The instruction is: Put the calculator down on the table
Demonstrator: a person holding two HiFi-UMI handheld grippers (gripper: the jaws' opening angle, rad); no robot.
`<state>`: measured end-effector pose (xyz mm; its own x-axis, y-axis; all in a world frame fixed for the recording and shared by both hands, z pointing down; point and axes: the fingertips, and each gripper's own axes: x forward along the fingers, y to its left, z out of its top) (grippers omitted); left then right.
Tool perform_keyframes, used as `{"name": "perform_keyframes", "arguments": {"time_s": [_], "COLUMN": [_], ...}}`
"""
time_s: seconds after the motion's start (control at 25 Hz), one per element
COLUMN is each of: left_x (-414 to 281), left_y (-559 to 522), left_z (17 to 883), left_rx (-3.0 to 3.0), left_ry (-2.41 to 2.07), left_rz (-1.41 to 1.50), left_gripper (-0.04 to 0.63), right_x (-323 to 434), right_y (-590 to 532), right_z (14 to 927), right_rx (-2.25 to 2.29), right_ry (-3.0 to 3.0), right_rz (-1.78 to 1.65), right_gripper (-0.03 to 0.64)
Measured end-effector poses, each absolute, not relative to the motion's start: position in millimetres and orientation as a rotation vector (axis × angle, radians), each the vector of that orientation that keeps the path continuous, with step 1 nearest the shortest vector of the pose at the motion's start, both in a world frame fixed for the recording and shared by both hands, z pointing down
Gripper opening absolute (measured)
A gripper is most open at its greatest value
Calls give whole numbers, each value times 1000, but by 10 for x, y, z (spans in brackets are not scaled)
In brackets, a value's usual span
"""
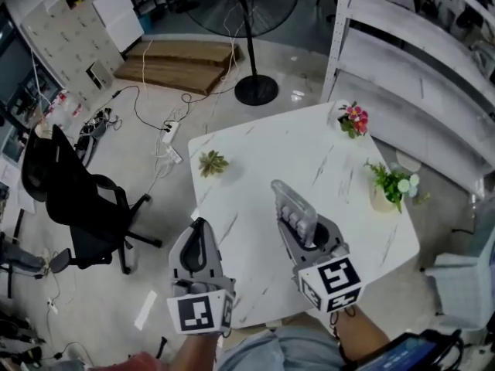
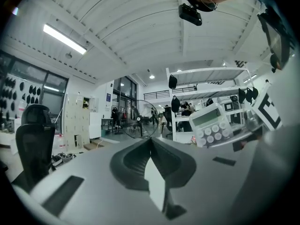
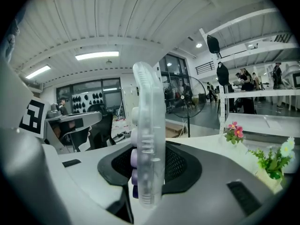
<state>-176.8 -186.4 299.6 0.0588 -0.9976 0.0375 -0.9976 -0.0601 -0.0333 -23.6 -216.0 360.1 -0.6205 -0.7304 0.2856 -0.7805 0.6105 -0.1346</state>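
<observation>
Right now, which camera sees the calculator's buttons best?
The left gripper view: the calculator faces it, screen and buttons plain. The head view shows it small and tilted in the right gripper; the right gripper view shows only its edge.

A black office chair stands left, a pedestal fan beyond, wooden boards beside it.

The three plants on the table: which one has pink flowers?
The plant at the far corner, next to the shelf. The small leafy plant on the left and the potted plant on the right show no pink.
</observation>
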Motion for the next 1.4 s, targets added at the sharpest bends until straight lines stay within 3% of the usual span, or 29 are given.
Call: {"name": "perform_keyframes", "arguments": {"time_s": [0.88,1.4], "left_x": [-1881,-1952], "left_y": [-2062,-2095], "left_z": [4032,4273], "left_rx": [2206,2184], "left_ry": [-1957,-1906], "left_rz": [241,256], "left_gripper": [8,8], "right_x": [-303,-310], "right_y": [-1956,-1801], "right_z": [5164,5595], "right_rx": [1189,1182], "right_ry": [-2328,-2188], "right_rz": [673,823], "right_gripper": [147,150]}}
